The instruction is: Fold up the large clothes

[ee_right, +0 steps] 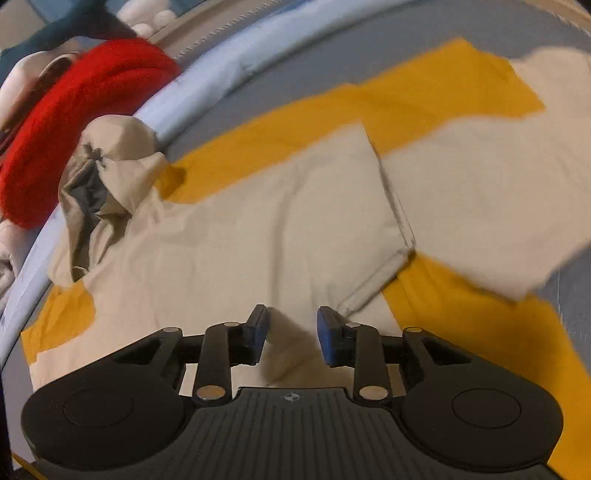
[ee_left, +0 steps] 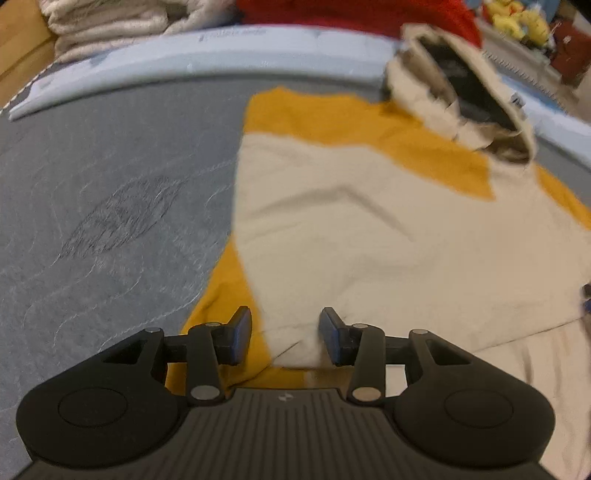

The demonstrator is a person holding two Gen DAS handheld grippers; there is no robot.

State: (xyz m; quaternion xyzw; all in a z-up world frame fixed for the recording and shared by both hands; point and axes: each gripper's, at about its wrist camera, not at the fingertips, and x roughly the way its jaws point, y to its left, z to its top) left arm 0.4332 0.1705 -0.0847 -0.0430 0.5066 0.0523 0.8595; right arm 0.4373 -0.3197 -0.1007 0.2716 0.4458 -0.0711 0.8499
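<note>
A large beige and mustard-yellow hooded jacket (ee_left: 351, 229) lies spread flat on a grey quilted bed cover (ee_left: 110, 184). Its hood (ee_left: 461, 92) sits at the far end, dark lining showing. My left gripper (ee_left: 286, 334) hovers open over the near left hem, where beige meets yellow, with the cloth lying flat under the gap. In the right wrist view the jacket (ee_right: 240, 240) fills the frame, with the hood (ee_right: 107, 166) at the left and a beige sleeve (ee_right: 480, 184) folded across the body. My right gripper (ee_right: 293, 332) is open. A low ridge of beige cloth rises between its fingers, and neither pad presses on it.
A pale blue padded border (ee_left: 184, 55) runs along the far edge of the cover. Beyond it lie a red fabric heap (ee_left: 351, 14), folded white blankets (ee_left: 110, 22) and yellow plush toys (ee_left: 517, 18). Bare grey cover stretches to the jacket's left.
</note>
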